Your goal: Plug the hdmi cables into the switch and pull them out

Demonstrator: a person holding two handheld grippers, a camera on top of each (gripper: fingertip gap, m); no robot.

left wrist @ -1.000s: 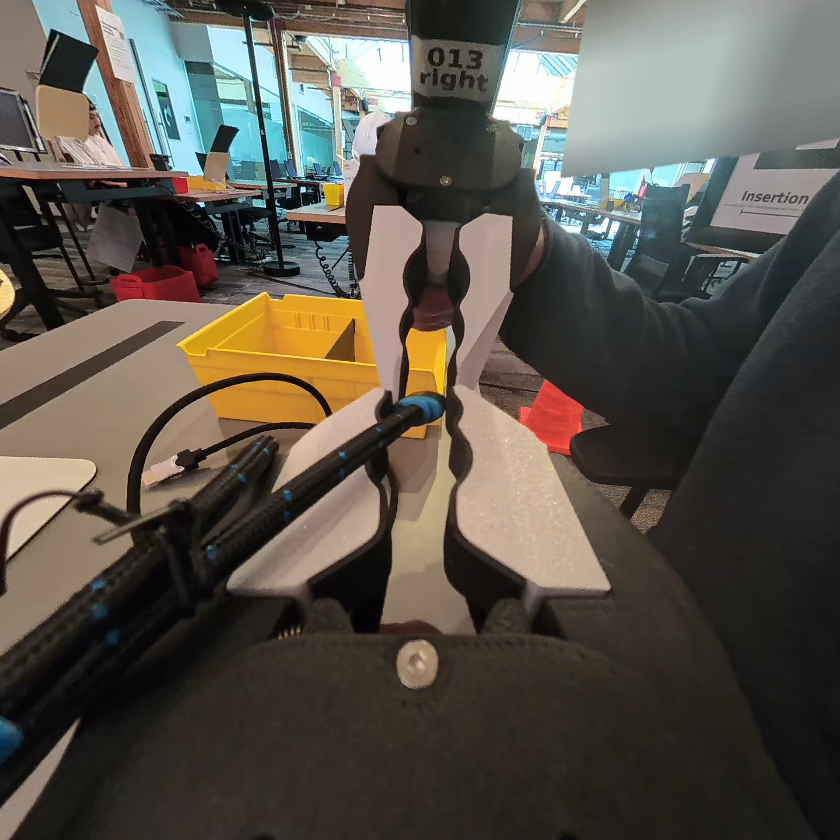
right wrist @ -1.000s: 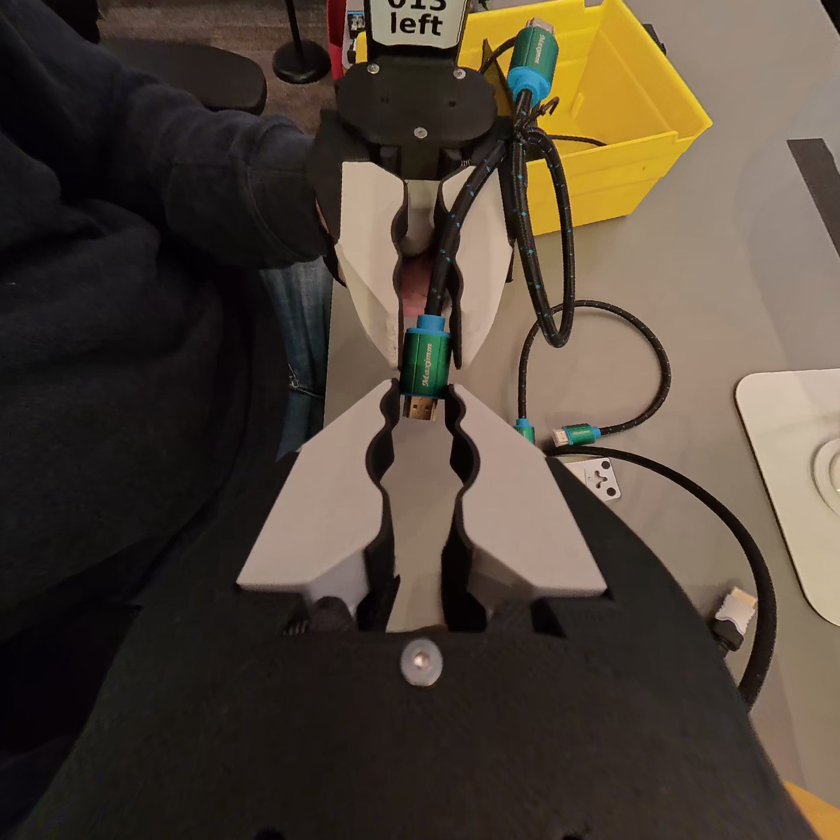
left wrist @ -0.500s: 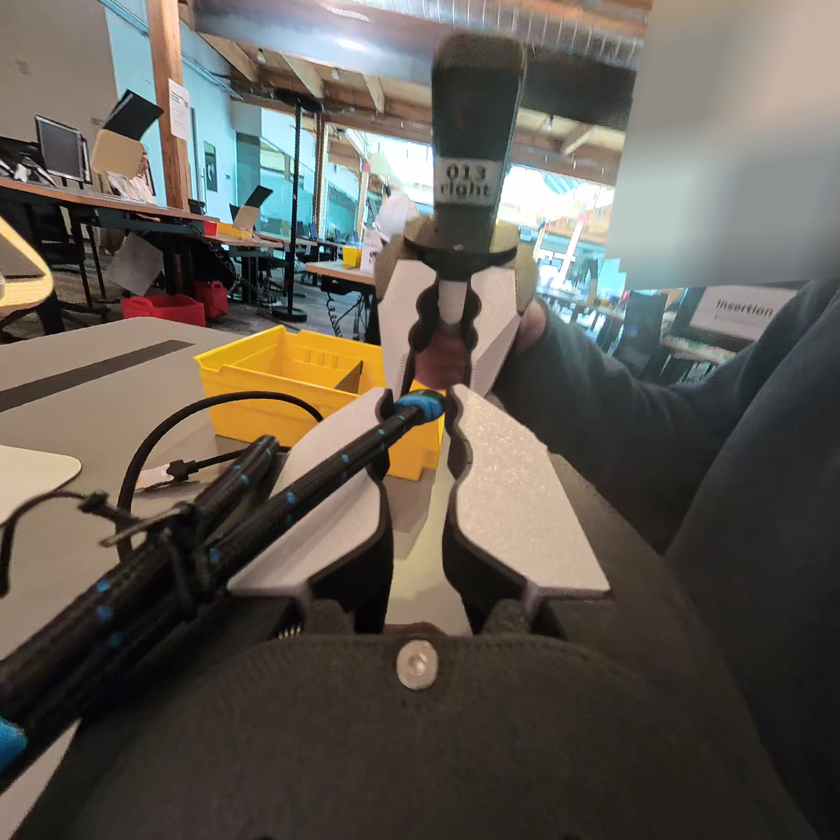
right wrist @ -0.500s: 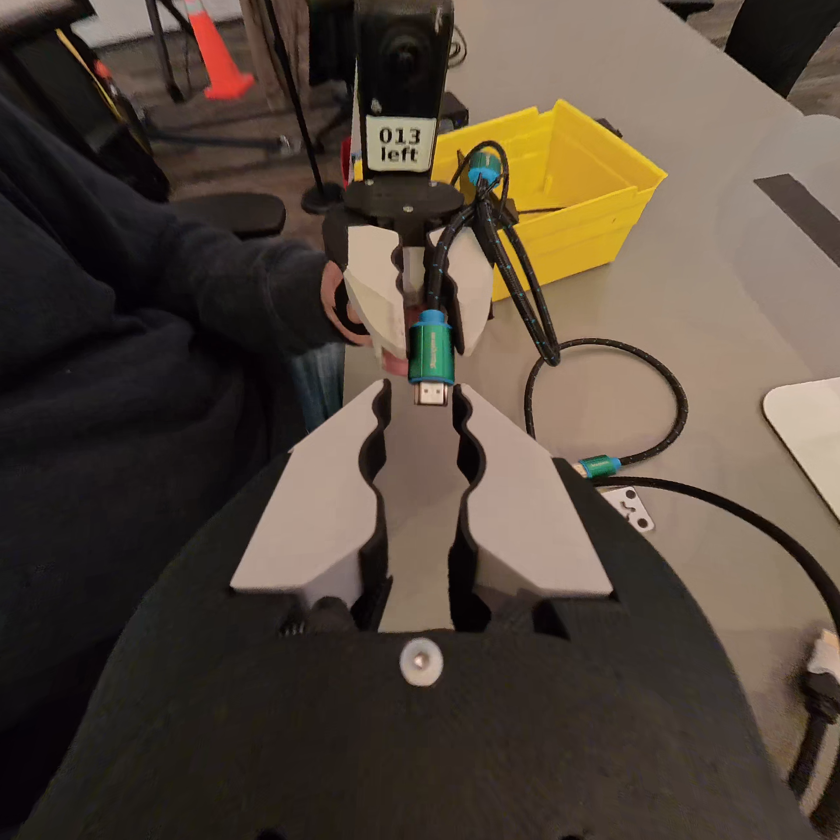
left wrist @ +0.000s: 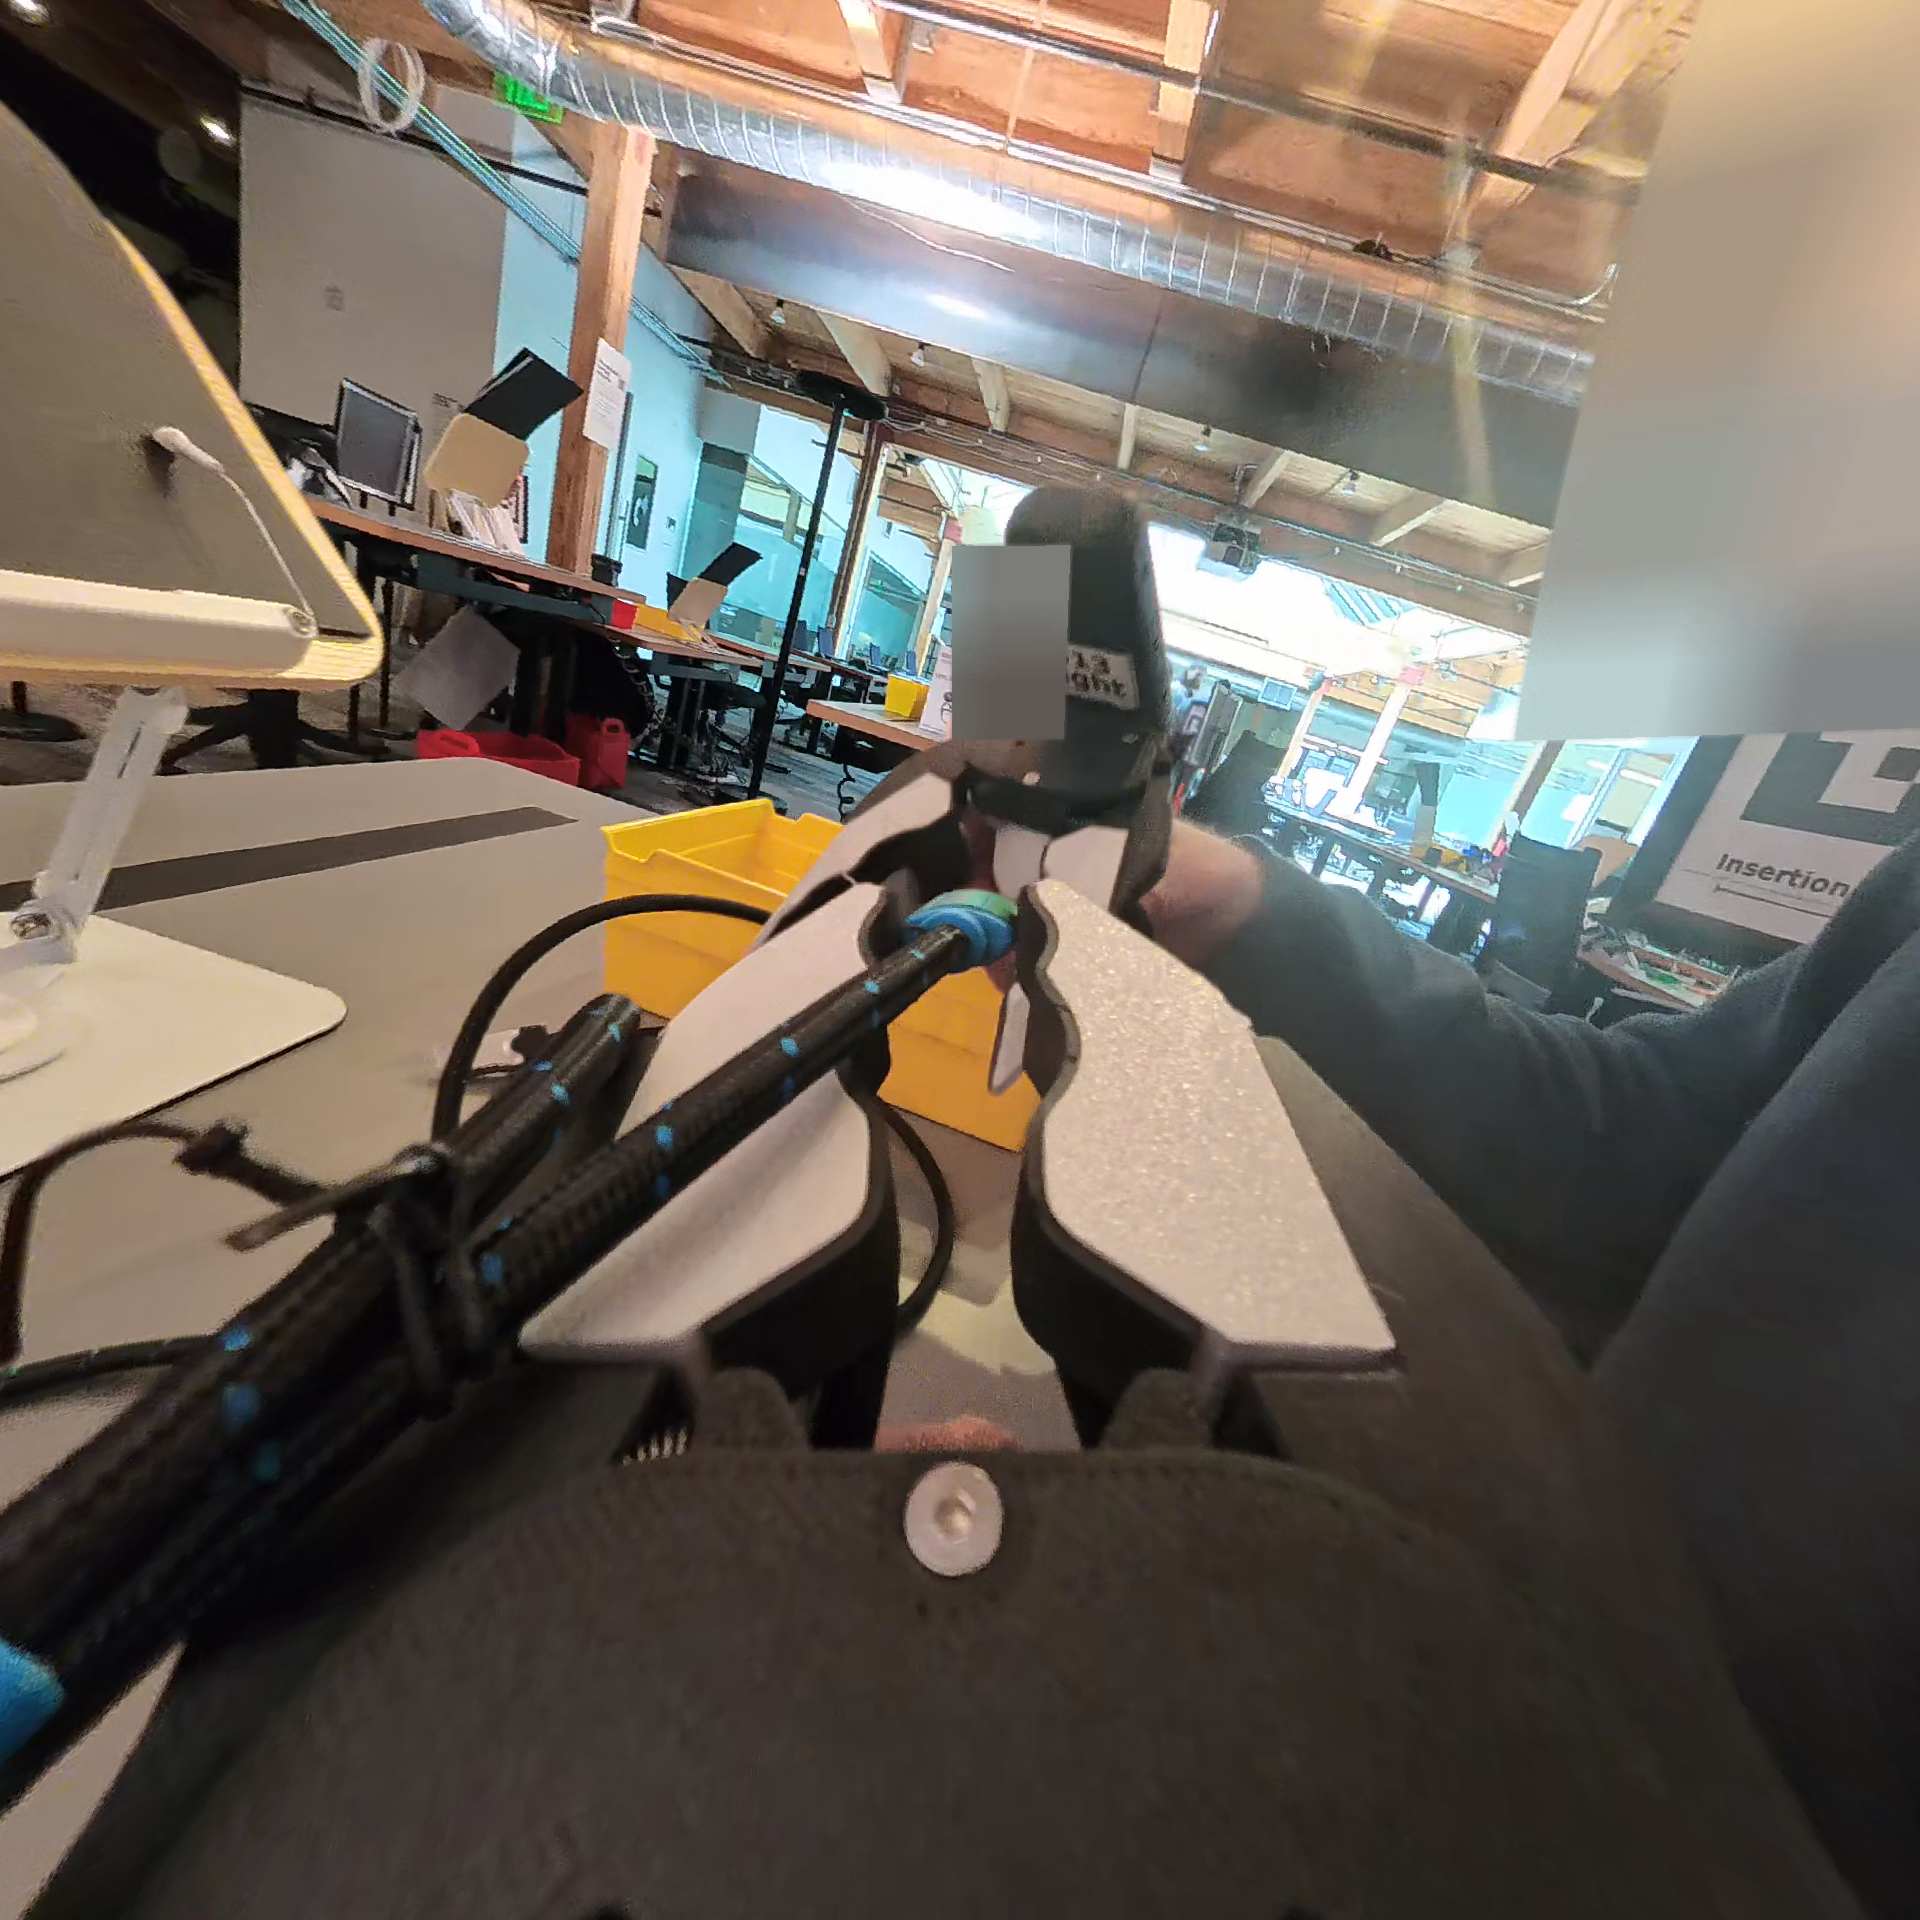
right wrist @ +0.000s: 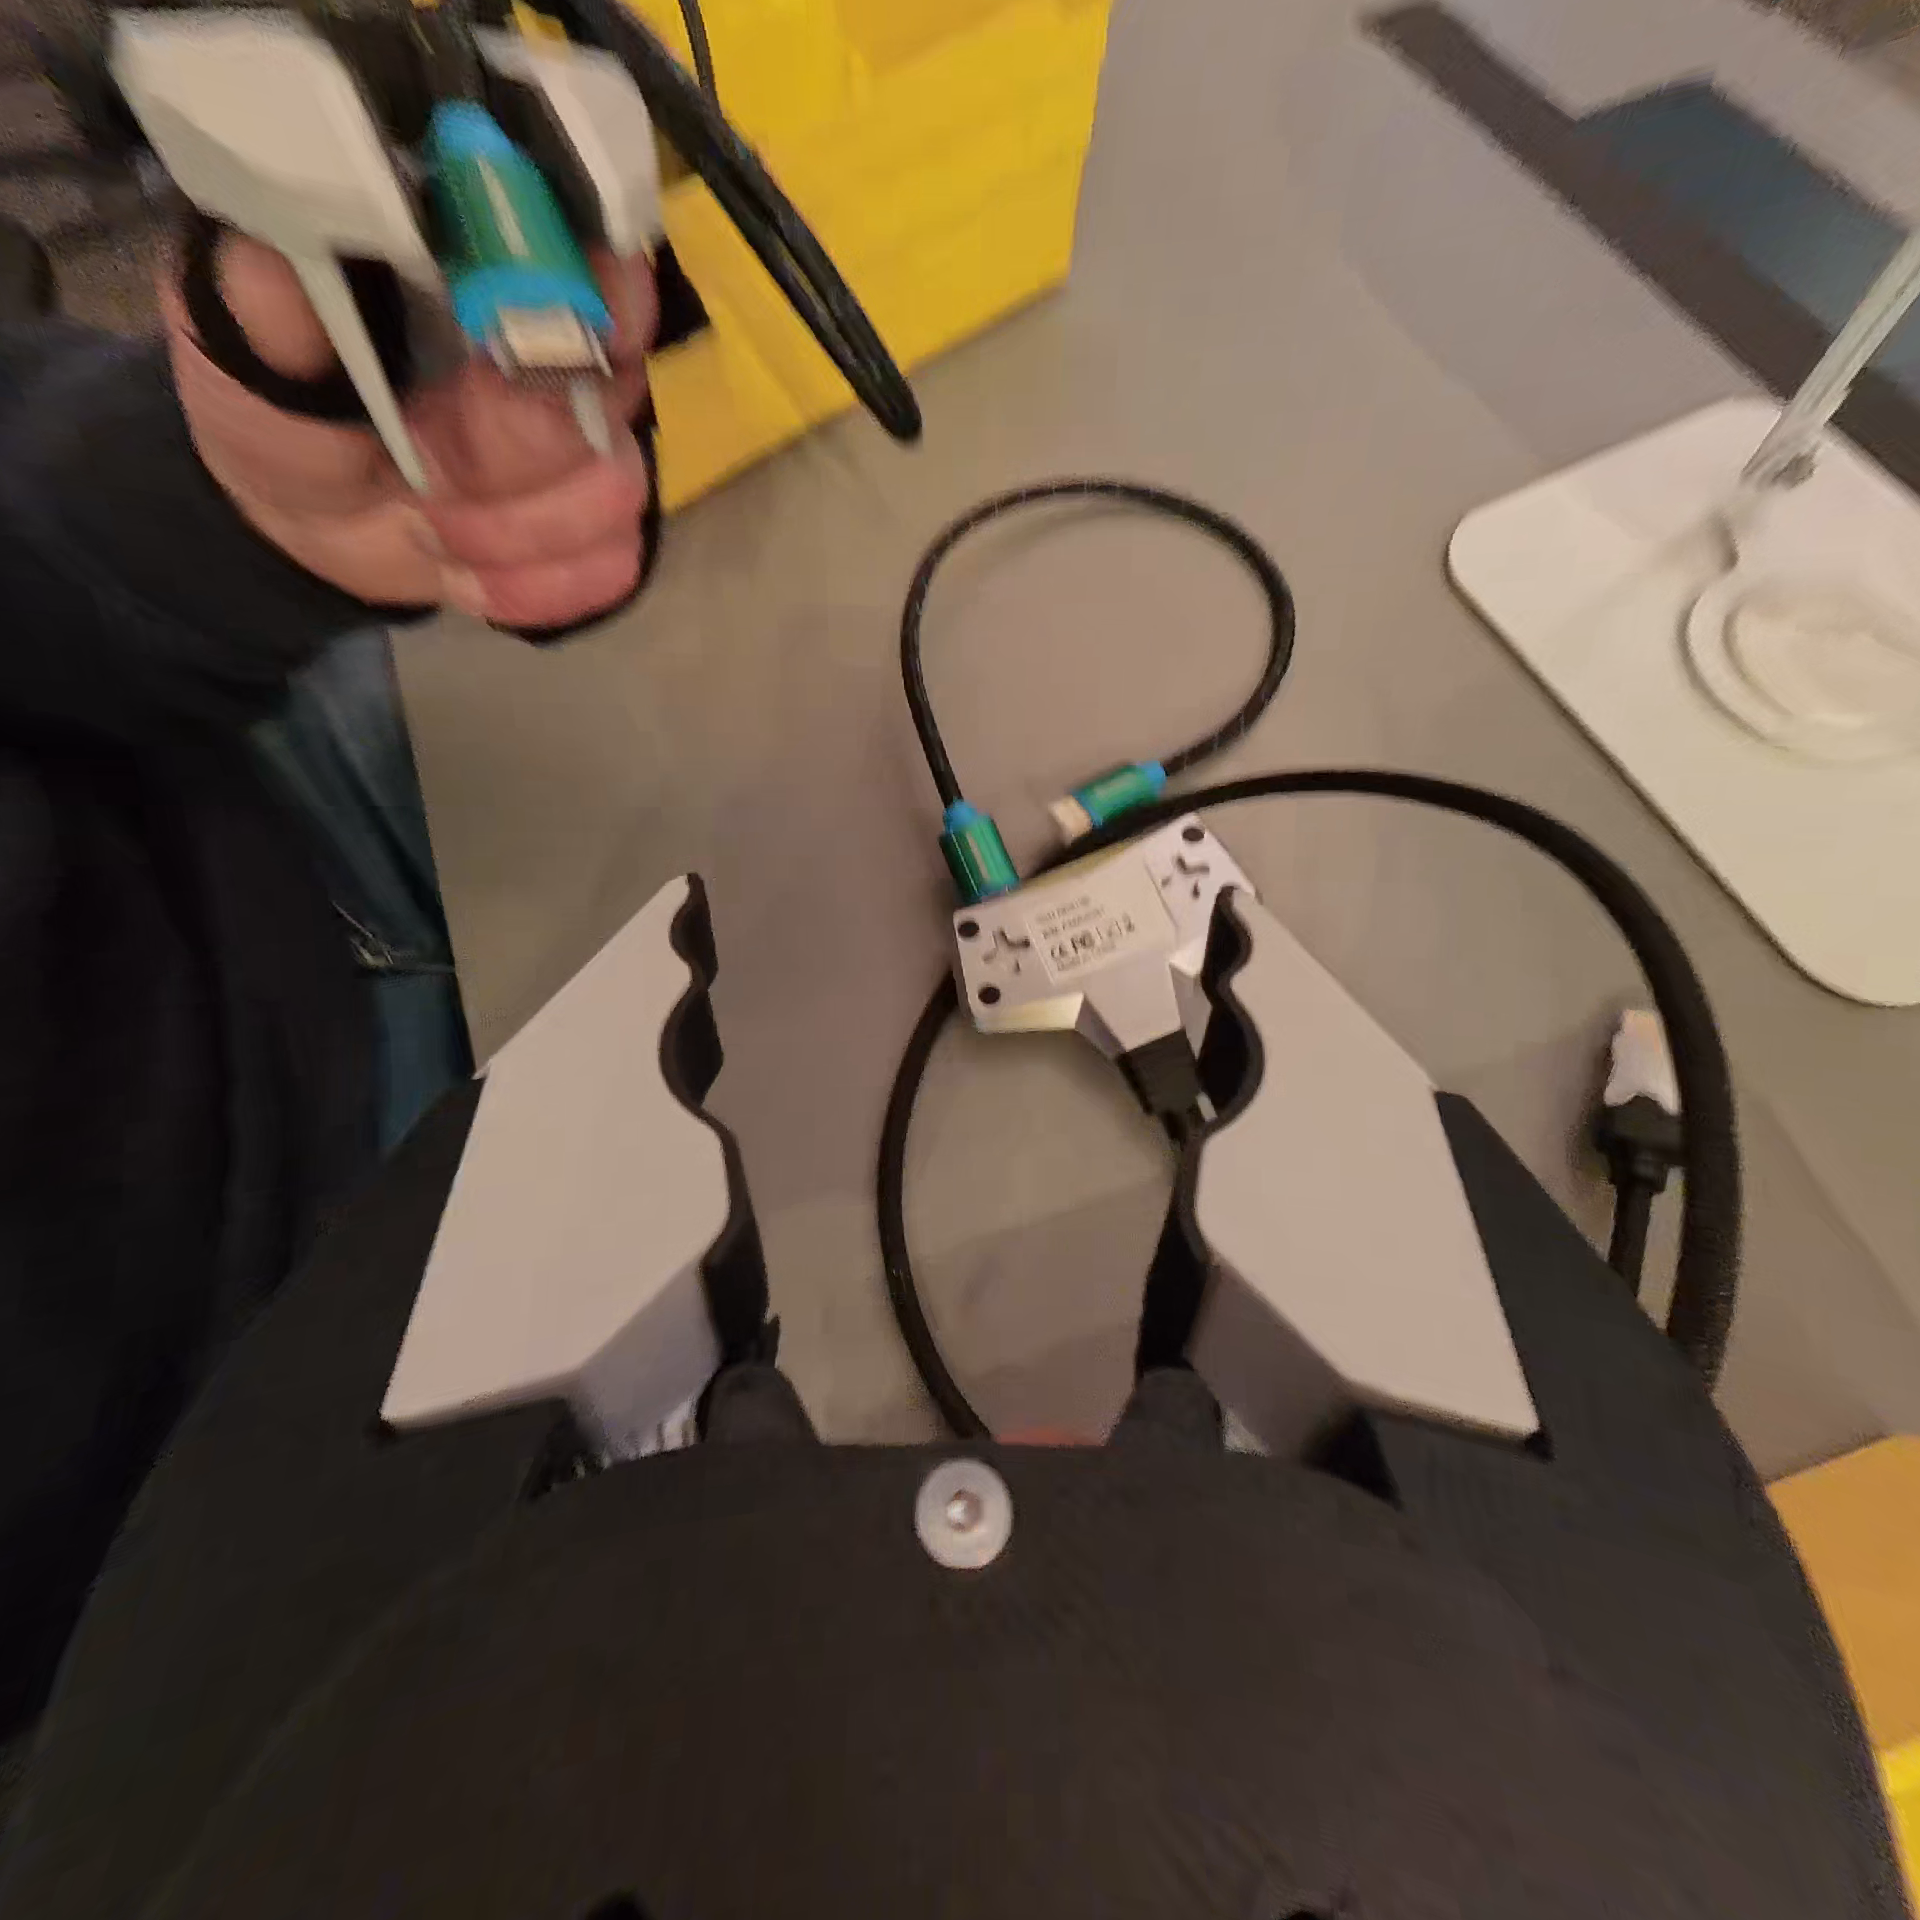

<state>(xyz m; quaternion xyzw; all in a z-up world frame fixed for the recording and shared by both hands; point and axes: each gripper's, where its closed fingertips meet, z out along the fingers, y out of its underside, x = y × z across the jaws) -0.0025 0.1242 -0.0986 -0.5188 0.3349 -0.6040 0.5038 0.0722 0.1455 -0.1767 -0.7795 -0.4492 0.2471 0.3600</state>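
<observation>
Handoff aborted: right gripper spread wide and dropped from the plug toward the switch near the table's front edge, one cable already plugged in, while left gripper stayed clamped on the green-blue HDMI plug, so insertion looked next.

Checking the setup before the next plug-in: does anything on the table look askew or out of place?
The switch lies at an angle to the table edge, seemingly label side up. A seated green plug is in it, and a loose green plug lies beside it. Nothing looks damaged, though the view is blurred.
</observation>
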